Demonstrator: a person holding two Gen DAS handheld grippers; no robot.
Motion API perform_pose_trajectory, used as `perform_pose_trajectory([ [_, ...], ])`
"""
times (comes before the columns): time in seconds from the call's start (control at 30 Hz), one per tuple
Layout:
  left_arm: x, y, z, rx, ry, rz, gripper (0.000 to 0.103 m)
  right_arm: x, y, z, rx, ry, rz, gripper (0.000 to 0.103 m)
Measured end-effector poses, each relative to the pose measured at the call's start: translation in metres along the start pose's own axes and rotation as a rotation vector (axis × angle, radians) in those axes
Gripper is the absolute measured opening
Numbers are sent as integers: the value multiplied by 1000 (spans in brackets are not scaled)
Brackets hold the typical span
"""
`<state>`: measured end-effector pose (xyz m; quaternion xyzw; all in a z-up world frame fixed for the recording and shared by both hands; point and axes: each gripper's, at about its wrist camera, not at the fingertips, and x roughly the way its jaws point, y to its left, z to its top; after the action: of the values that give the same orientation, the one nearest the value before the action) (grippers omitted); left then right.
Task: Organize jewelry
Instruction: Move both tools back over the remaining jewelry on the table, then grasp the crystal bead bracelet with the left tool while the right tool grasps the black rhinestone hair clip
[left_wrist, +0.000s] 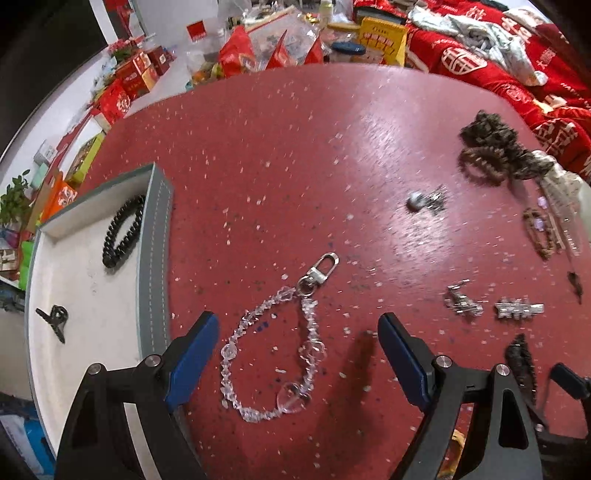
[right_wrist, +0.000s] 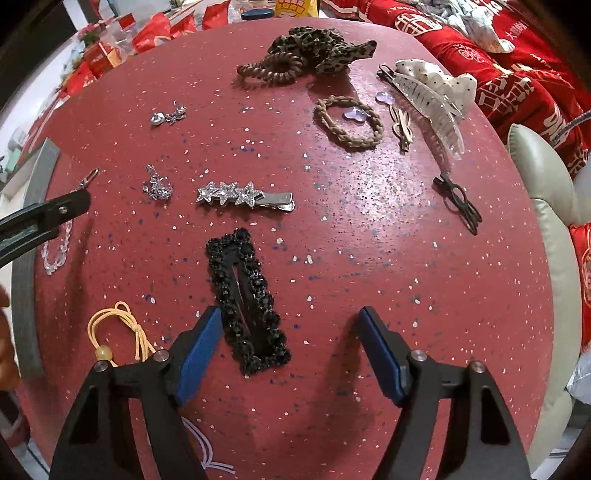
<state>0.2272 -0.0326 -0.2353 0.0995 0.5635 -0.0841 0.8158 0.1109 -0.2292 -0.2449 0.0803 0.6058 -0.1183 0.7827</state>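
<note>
My left gripper (left_wrist: 297, 326) is open and empty, its fingers either side of a clear crystal bead strap (left_wrist: 271, 354) with a silver clasp on the red table. A grey tray (left_wrist: 155, 236) at the left holds a black coil hair tie (left_wrist: 123, 230) and a small black clip (left_wrist: 55, 321). My right gripper (right_wrist: 290, 321) is open and empty over a black beaded snap clip (right_wrist: 245, 299). A silver star clip (right_wrist: 243, 195), two silver earrings (right_wrist: 158, 184), a braided hair tie (right_wrist: 349, 122) and a black bow pin (right_wrist: 460, 203) lie beyond.
A leopard scrunchie with a brown coil tie (right_wrist: 306, 51) and a clear claw clip (right_wrist: 428, 99) lie at the table's far side. A yellow elastic (right_wrist: 118, 328) lies near left. Red cloth (left_wrist: 517, 62) and boxes (left_wrist: 136, 74) crowd the table's far edge.
</note>
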Motion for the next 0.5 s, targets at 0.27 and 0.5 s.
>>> perform_pose_trajectory([
  [0.27, 8, 11, -1, -48, 20, -48, 90, -4, -3, -5, -8, -2, -3, 78],
  [0.5, 11, 6, -3, 3, 43, -83, 90, -6, 3, -6, -11, -2, -5, 78],
])
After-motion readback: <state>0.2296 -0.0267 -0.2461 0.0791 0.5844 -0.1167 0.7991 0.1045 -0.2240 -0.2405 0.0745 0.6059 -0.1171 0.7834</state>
